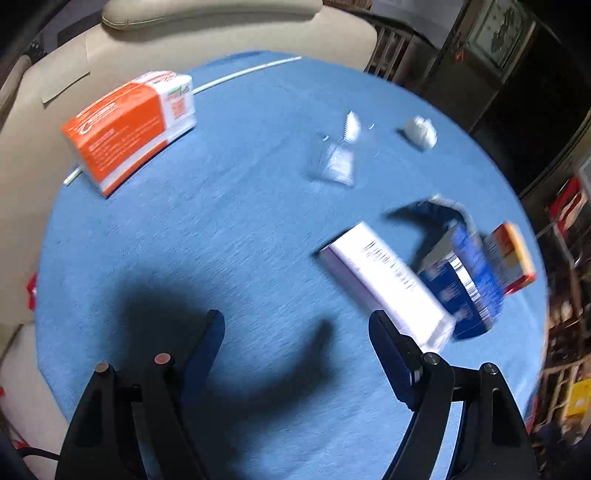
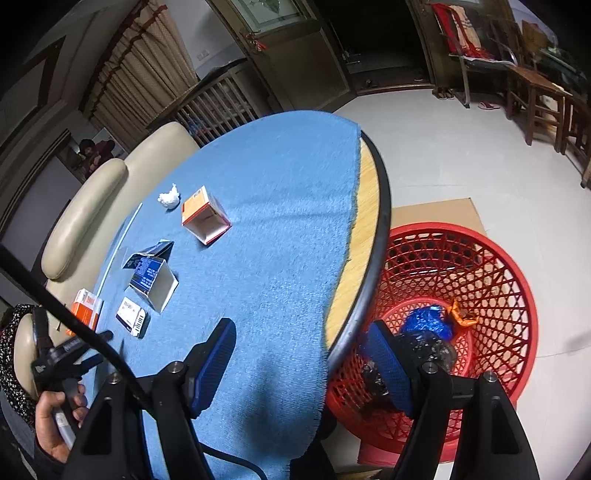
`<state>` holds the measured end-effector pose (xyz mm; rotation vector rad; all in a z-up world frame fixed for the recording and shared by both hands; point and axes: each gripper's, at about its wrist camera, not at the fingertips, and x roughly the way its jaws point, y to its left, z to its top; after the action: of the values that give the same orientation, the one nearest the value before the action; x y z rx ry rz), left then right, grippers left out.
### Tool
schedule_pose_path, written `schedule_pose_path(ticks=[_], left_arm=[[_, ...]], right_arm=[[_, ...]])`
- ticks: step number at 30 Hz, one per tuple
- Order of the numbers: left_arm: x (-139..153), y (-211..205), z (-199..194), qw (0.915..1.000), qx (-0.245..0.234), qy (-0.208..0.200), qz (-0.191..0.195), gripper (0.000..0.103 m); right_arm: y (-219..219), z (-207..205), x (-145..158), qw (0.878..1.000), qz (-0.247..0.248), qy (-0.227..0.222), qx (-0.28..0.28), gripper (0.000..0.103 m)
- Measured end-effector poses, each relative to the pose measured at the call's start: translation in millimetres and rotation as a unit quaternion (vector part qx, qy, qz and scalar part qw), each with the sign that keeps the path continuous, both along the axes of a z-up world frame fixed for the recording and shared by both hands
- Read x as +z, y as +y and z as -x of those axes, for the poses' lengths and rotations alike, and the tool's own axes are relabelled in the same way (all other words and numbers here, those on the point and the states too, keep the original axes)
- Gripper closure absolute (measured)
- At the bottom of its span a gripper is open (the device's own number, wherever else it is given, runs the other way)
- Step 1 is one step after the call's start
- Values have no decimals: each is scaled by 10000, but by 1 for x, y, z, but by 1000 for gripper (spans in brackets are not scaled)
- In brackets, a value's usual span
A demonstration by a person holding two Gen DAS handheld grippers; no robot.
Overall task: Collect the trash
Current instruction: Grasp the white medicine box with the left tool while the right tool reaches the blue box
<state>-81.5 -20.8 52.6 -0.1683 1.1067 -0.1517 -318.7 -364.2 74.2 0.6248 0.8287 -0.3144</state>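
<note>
Trash lies on a round table with a blue cloth (image 1: pixel 221 229). In the left wrist view my left gripper (image 1: pixel 297 325) is open and empty above the cloth, just left of a white box (image 1: pixel 384 284) and a blue box (image 1: pixel 465 280), with an orange-edged box (image 1: pixel 511 254) behind. A clear wrapper (image 1: pixel 336 155) and a white crumpled paper (image 1: pixel 419 133) lie farther off. My right gripper (image 2: pixel 303 350) is open and empty over the table's right edge, above a red basket (image 2: pixel 480 266) holding blue and orange wrappers (image 2: pixel 428 321). The left gripper shows there too (image 2: pixel 92 350).
A large orange tissue pack (image 1: pixel 129 129) and a white straw (image 1: pixel 243 74) sit at the far left of the table. A beige sofa (image 1: pixel 221 33) stands behind it. Bare wood (image 2: pixel 365 206) shows at the table's right rim. Wooden chairs (image 2: pixel 535 96) stand across the floor.
</note>
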Motion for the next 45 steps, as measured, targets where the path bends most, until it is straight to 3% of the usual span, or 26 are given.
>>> schedule_pose_path(ticks=[4, 6, 10, 12, 18, 25, 30, 35, 39, 41, 45], left_arm=[[3, -33, -18, 10000, 56, -28, 22, 22], [-6, -60, -36, 9997, 195, 142, -4, 22], [-29, -87, -50, 9970, 282, 533, -494, 20], [-28, -97, -44, 9954, 97, 450, -835, 20], [-19, -68, -20, 9955, -47, 413, -853, 19], [-10, -20, -10, 9973, 115, 377, -619, 19], [-14, -36, -12, 9958, -580, 255, -667, 19], [-6, -65, -9, 9821, -1447, -272, -1175, 19], [-11, -52, -18, 9828, -1588, -185, -929, 19], [-11, -44, -19, 9828, -1613, -257, -866, 37], [-6, -27, -20, 9829, -1615, -377, -799, 52]], right_arm=[[10, -7, 2, 9999, 15, -35, 127, 25], [15, -7, 4, 9998, 66, -52, 159, 25], [13, 1, 6, 9999, 80, -50, 46, 25], [9, 7, 4, 10000, 65, -27, -50, 25], [-4, 16, -2, 9997, -78, 7, -220, 25], [8, 1, -6, 9999, -131, -6, 18, 25], [30, -23, 0, 9992, -28, -15, 388, 25], [57, -54, 7, 9954, 213, -3, 933, 25], [83, -90, 13, 9873, 440, 2, 1529, 25], [99, -111, 16, 9805, 576, -16, 1878, 25], [130, -159, 18, 9586, 984, -31, 2672, 25]])
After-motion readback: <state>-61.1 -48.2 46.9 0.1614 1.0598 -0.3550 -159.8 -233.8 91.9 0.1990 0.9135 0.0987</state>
